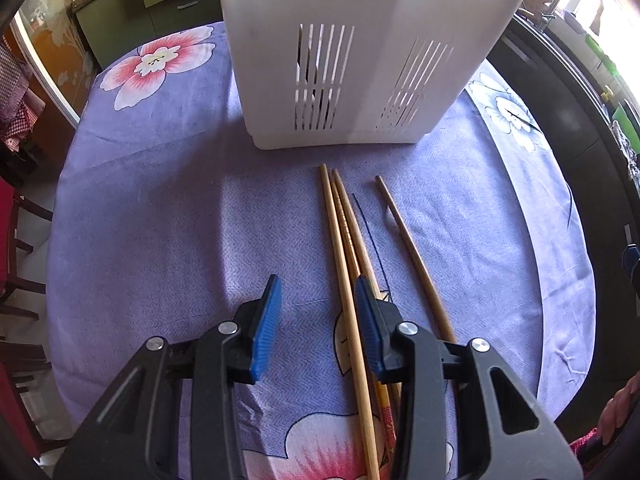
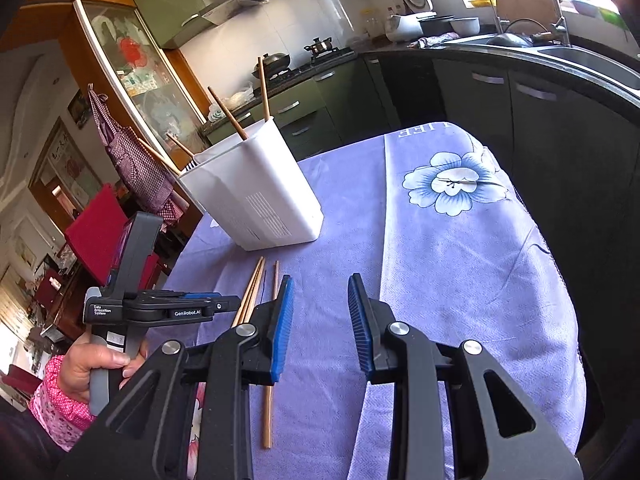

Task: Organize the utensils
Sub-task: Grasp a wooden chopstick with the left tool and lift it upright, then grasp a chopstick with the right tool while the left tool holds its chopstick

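A white slotted utensil holder (image 1: 360,52) stands on the purple flowered tablecloth (image 1: 160,220); in the right wrist view the holder (image 2: 256,196) has several chopsticks (image 2: 228,114) standing in it. Three wooden chopsticks (image 1: 344,248) lie bunched in front of it, and a darker one (image 1: 412,256) lies apart to their right. My left gripper (image 1: 316,320) is open just above the bunch, one light chopstick between its blue pads (image 1: 266,328). My right gripper (image 2: 320,320) is open and empty above the cloth, right of the single chopstick (image 2: 268,408).
Dark kitchen cabinets and a sink counter (image 2: 540,52) run along the right side of the table. Red chairs (image 2: 100,232) and a wooden cabinet stand at the left. The left gripper's body and the hand holding it (image 2: 132,312) show in the right wrist view.
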Demonstrator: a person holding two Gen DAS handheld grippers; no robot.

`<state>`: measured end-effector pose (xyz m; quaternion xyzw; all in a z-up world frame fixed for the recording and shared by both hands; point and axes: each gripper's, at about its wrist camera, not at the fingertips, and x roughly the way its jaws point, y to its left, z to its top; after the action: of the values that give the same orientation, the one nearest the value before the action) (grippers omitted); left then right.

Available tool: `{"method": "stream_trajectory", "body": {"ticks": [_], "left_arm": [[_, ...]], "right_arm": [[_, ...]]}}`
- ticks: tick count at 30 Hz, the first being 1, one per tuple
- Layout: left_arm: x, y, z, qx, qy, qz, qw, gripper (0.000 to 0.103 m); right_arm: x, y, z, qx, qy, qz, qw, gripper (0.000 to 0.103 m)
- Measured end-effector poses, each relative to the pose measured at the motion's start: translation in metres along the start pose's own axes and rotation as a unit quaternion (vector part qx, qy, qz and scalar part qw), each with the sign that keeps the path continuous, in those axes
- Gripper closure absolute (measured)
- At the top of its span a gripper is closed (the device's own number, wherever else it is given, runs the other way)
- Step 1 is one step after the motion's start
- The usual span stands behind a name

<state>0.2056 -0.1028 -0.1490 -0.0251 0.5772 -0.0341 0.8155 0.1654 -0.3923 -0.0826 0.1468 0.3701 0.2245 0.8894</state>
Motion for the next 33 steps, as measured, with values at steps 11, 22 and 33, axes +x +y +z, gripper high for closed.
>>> {"method": "stream_trajectory", "body": {"ticks": [11,22,33], "left_arm": [[0.014,-0.01,0.012,0.024,0.009,0.038,0.999,0.075],[0.002,0.012,0.018,0.001,-0.005,0.002,1.0,0.097],[-0.108,0.041,-0.02,-0.017,-0.143,-0.02,0.9893,0.097]], "right_arm": [[0.005,0.0,0.006,0.005,0.006,0.013,1.0,0.072],[0.011,0.002,0.009,0.001,0.018,0.01,1.0,0.072],[0.078,0.055,0.008,-0.108,0.085,-0.019,0.99,0.066]]}}
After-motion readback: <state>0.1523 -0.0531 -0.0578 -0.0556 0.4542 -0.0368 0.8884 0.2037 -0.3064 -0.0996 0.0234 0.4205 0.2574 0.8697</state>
